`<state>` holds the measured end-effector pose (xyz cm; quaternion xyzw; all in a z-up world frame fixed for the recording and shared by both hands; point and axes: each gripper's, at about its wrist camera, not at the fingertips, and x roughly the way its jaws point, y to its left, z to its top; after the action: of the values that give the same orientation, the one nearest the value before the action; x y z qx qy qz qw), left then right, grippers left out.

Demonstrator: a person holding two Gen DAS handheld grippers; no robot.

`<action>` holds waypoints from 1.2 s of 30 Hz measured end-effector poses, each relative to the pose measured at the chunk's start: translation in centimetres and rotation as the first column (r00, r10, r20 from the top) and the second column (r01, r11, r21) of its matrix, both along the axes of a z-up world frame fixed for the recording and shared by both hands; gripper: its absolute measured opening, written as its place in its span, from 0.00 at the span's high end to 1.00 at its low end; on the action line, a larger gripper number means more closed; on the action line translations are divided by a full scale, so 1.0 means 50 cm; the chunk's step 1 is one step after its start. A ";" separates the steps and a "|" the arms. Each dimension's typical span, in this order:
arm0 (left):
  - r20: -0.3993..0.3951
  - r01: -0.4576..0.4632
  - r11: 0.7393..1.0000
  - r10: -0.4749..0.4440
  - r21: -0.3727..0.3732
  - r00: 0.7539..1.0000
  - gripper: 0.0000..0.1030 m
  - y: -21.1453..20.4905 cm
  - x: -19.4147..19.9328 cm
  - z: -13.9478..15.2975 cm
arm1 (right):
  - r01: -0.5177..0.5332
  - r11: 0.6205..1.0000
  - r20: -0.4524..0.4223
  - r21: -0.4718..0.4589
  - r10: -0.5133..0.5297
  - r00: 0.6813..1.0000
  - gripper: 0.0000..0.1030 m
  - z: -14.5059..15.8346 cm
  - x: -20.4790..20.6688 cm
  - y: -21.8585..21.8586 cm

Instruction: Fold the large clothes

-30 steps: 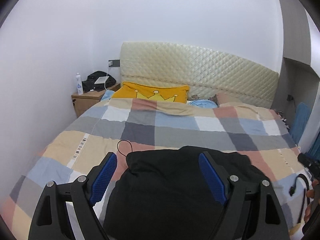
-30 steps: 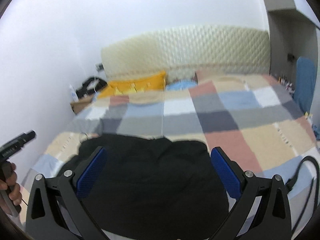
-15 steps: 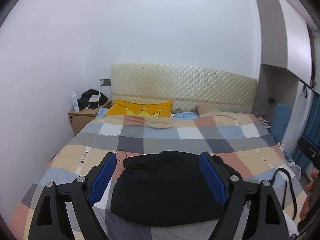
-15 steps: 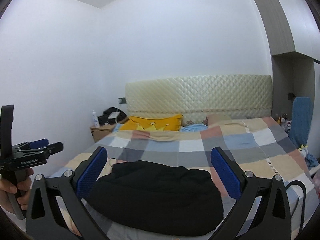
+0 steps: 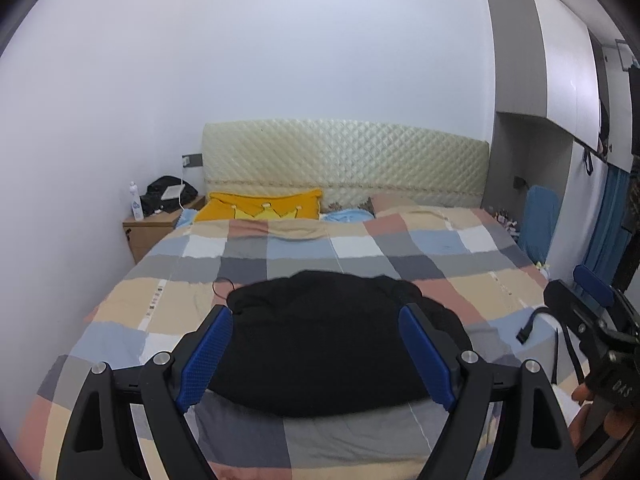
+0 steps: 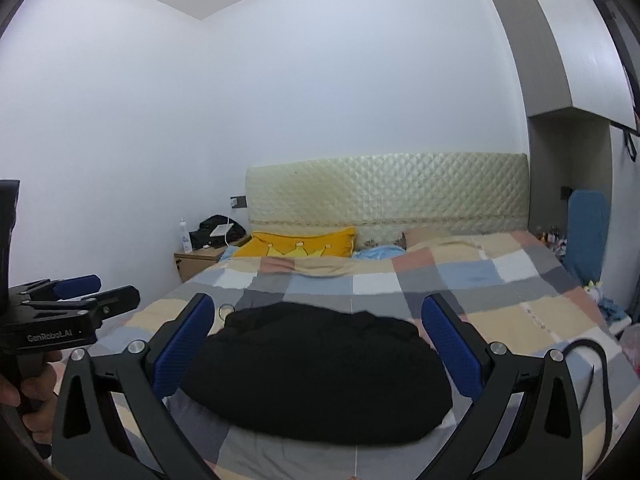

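Your left gripper (image 5: 316, 354) hangs above the near edge of the bed (image 5: 168, 304) with its jaws spread wide, holding nothing. Your right gripper (image 6: 320, 338) does the same, wide apart and empty. The garment (image 5: 332, 340), a black folded bundle, lies on the bed's checked cover near the foot end, clear of both tools. A thin black loop (image 5: 222, 286) sits on the bed just beside the garment's far left corner. A yellow pillow (image 5: 260, 210) rests at the bed's head.
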<state>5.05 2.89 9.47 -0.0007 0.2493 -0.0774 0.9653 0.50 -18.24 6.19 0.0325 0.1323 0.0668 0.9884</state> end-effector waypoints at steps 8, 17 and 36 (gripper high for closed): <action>-0.054 -0.019 1.000 0.020 0.012 0.998 0.17 0.005 0.008 -0.051 | 0.039 0.999 -0.062 0.000 -0.039 0.997 0.00 -0.050 -0.018 -0.013; -0.108 -0.042 0.999 0.041 -0.005 0.993 0.17 0.019 0.010 -0.093 | 0.066 0.998 -0.138 -0.006 -0.066 0.988 0.00 -0.096 -0.013 -0.028; -0.195 -0.058 0.998 0.061 0.022 0.979 0.17 0.024 0.010 -0.163 | 0.048 0.999 -0.224 -0.007 -0.049 0.973 0.00 -0.167 -0.015 -0.015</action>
<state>5.55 4.10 1.30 -0.0081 0.3435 -0.0461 0.9380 -0.24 -19.00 -2.14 0.0421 0.2422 0.0384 0.9686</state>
